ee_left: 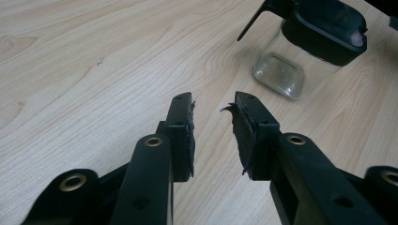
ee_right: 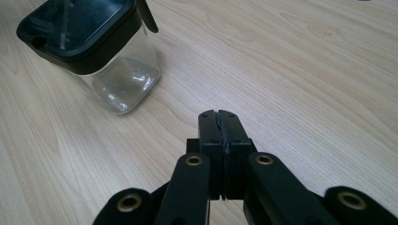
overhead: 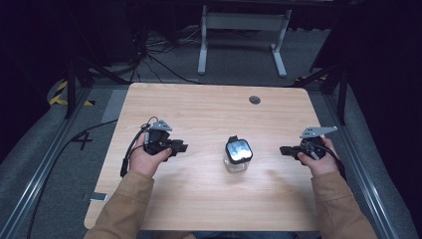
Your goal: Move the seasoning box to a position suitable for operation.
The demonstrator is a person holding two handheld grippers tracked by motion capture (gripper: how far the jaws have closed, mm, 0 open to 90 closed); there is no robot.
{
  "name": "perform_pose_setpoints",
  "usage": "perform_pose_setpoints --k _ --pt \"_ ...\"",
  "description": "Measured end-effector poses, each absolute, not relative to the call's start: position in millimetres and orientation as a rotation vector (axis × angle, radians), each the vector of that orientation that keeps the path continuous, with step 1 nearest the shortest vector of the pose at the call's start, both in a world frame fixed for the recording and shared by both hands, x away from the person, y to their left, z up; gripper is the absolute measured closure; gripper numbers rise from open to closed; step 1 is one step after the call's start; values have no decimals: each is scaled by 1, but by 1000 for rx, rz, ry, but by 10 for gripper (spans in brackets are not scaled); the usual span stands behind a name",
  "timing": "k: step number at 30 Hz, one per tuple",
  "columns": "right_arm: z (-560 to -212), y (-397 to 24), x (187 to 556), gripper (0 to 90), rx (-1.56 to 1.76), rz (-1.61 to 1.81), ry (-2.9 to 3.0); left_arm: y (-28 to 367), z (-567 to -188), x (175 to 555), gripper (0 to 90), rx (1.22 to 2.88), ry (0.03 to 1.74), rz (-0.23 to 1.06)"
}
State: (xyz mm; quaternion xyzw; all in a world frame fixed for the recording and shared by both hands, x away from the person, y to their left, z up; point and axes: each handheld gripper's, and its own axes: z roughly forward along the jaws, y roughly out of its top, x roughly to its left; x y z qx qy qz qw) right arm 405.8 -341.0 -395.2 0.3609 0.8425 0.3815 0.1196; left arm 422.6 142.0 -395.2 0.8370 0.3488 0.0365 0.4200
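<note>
Glass jar (overhead: pixel 237 158), clear and square-sided with rounded corners, is capped by a black lid (overhead: pixel 238 149) with a glossy panel, and a thin black handle (ee_left: pixel 256 18) juts from the lid's edge. It is stood upright on the wooden table (overhead: pixel 209 107), between the two grippers and apart from both. The left gripper (ee_left: pixel 213 117) is held low over the wood with its jaws parted and nothing between them, the jar ahead and to its right. The right gripper (ee_right: pixel 219 123) is seen with jaws pressed together, empty, the jar ahead to its left. Both tools are gripped by sleeved hands, pointed inward.
</note>
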Motion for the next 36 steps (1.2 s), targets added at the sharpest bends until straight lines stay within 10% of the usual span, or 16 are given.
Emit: perform_pose_setpoints --k 13,36 --pt "-399 -336 405 897 1040 1135 2485 116 -392 424 889 2143 826 64" --pt "-409 -319 401 899 996 1150 2520 23 -424 439 900 2219 700 -66"
